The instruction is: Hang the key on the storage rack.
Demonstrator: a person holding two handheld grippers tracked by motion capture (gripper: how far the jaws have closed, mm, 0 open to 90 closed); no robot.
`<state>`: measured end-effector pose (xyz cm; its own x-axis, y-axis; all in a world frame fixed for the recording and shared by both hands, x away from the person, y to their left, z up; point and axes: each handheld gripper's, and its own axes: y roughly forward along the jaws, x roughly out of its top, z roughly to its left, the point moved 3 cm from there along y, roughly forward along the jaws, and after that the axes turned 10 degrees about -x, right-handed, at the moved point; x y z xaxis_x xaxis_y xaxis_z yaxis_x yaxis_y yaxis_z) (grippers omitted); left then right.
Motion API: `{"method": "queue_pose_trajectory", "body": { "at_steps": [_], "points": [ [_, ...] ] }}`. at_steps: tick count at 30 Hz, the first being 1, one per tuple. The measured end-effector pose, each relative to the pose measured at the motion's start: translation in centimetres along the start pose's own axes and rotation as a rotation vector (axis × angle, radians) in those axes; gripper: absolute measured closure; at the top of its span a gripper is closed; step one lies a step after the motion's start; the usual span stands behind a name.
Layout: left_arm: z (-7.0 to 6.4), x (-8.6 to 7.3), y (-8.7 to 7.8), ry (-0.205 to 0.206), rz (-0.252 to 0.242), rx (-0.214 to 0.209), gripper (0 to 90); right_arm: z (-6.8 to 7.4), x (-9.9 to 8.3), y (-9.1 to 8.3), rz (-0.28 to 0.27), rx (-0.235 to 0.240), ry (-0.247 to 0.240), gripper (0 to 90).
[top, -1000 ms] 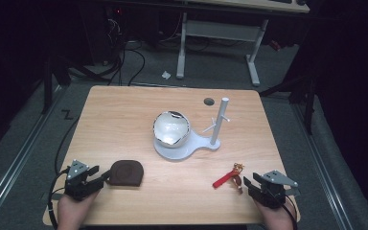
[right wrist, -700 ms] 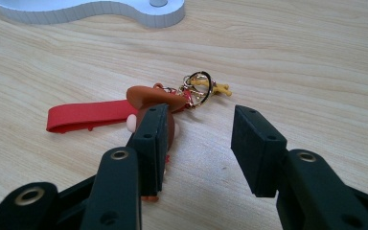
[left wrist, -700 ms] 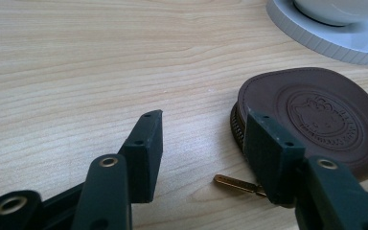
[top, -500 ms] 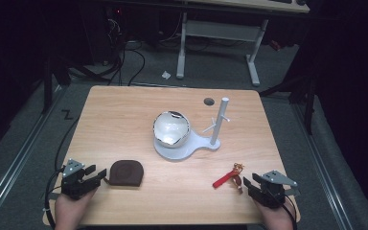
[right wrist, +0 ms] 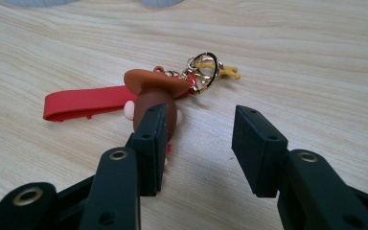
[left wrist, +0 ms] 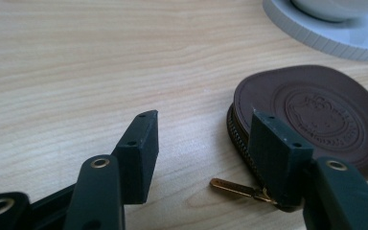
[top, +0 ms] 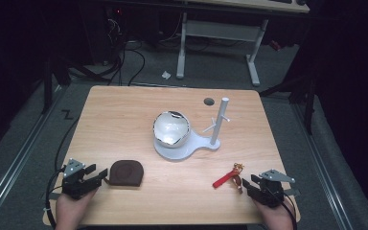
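Meanwhile, on the wooden bench [top: 124, 120] the white stand [top: 187, 143] with its shiny globe and peg post has not moved, nor has the right gripper [top: 254, 184], whose spread jaws sit just short of the red-strapped keychain [right wrist: 148, 96]. Only the left gripper [top: 93, 175] has drawn back slightly toward the person; its jaws, also spread and empty, flank the brown zip pouch [left wrist: 316, 115] at its brass pull [left wrist: 235, 188], likely readying a grasp.
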<state>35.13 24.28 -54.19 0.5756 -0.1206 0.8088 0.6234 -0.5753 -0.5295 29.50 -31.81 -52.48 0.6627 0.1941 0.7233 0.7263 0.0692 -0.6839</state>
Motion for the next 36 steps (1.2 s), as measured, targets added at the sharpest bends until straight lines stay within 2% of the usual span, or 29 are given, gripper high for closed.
{"method": "queue_pose_trajectory", "body": {
  "at_steps": [6, 8, 13, 17, 22, 25, 32, 36],
  "points": [
    [0.5, 0.1, -0.1, -0.005, -0.008, -0.004, 44.1, 0.2, 0.3, 0.5, 0.032, -0.017, -0.010, 56.5],
    [0.6, 0.2, -0.1, -0.001, -0.014, -0.003, 44.1, 0.2, 0.4, 0.5, 0.045, -0.026, -0.026, 56.5],
    [0.5, 0.2, 0.1, 0.023, -0.013, -0.005, 41.9, -0.2, 0.8, 0.2, 0.071, -0.034, -0.021, 56.4],
    [0.3, 0.3, 0.2, 0.041, -0.012, 0.000, 40.5, -0.3, 0.8, 0.2, 0.104, -0.045, -0.069, 54.9],
    [0.2, 0.4, 0.2, 0.033, -0.011, -0.016, 40.3, -0.4, 0.9, 0.2, 0.146, -0.032, -0.101, 53.9],
    [0.1, 0.4, 0.3, 0.035, -0.004, -0.020, 39.9, -0.5, 1.0, 0.1, 0.166, 0.002, -0.092, 53.3],
    [0.2, 0.3, 0.2, 0.034, 0.000, -0.019, 39.4, -0.6, 1.3, 0.1, 0.218, 0.019, -0.113, 53.0],
    [0.1, 0.3, 0.3, 0.036, 0.002, -0.021, 39.3, -0.4, 1.2, 0.4, 0.262, 0.030, -0.147, 52.4]
  ]
}}
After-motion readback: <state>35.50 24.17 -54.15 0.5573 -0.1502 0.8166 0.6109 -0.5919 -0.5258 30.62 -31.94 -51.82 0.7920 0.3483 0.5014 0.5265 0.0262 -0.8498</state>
